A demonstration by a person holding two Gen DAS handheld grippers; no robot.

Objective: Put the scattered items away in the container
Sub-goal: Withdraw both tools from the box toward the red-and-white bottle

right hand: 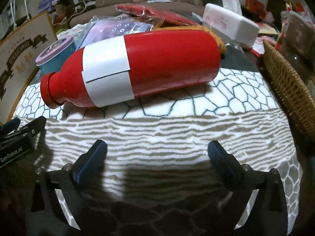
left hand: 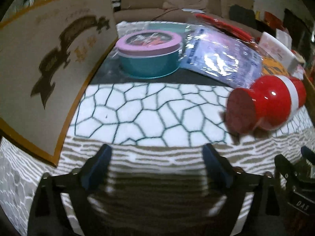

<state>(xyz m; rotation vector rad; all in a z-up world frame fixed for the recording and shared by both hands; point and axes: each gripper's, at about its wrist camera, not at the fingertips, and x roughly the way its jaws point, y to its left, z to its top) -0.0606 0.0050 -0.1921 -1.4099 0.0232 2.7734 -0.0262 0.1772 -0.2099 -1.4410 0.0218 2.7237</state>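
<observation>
Patterned blanket [right hand: 157, 133] covers the surface; red bottle [right hand: 137, 66] lies on its side there, wicker basket [right hand: 289, 90] at right, framed picture [left hand: 49, 68] leaning left. Left gripper [left hand: 157, 157] and right gripper [right hand: 157, 151] both spread wide, holding nothing.

One red bottle [right hand: 137, 66] with a white label, lying on its side. One round teal tin [left hand: 150, 56] with a pink lid, far left. One wicker basket [right hand: 289, 86], right edge. One white tissue box [right hand: 230, 26], far right. One framed picture [left hand: 49, 64], left. Two clear plastic-wrapped packets: one purple [left hand: 220, 57], one red [right hand: 149, 9]. One patterned rug [right hand: 167, 125]. Two grippers: left [left hand: 157, 157], right [right hand: 157, 149].
</observation>
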